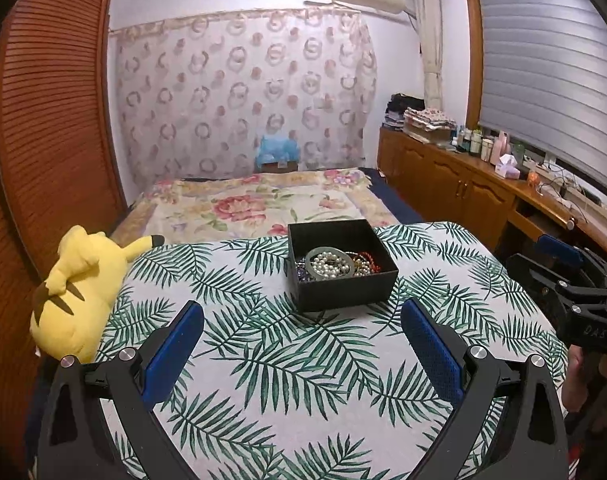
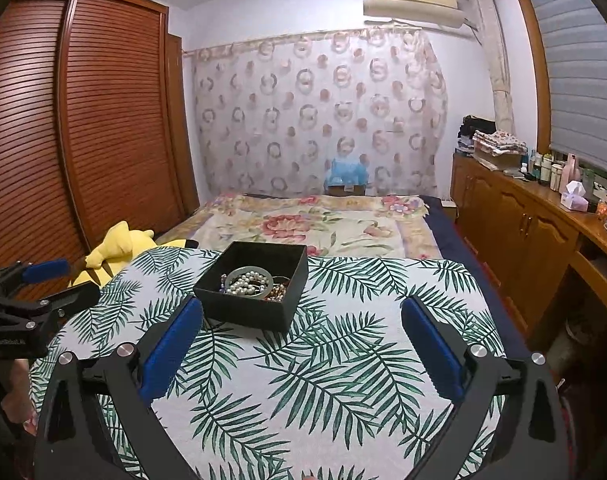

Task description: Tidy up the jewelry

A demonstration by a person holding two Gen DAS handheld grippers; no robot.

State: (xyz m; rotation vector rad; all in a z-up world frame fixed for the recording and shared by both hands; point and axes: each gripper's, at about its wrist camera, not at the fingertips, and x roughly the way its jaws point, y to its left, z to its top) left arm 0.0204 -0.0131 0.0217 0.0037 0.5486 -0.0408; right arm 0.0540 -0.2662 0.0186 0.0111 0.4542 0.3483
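I hold my left gripper (image 1: 302, 320) and right gripper (image 2: 302, 318) spread wide, gripping nothing, short of the black box (image 1: 340, 264) on the leaf-print cloth (image 1: 263, 380). The jewelry (image 1: 335, 265) lies heaped inside it, so I judge a pinch could lift tangled strands together or nudge the light box.

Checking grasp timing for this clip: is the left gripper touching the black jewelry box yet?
Apart. The left wrist view shows the left gripper open, with patterned tablecloth visible between its fingertips and the black jewelry box.
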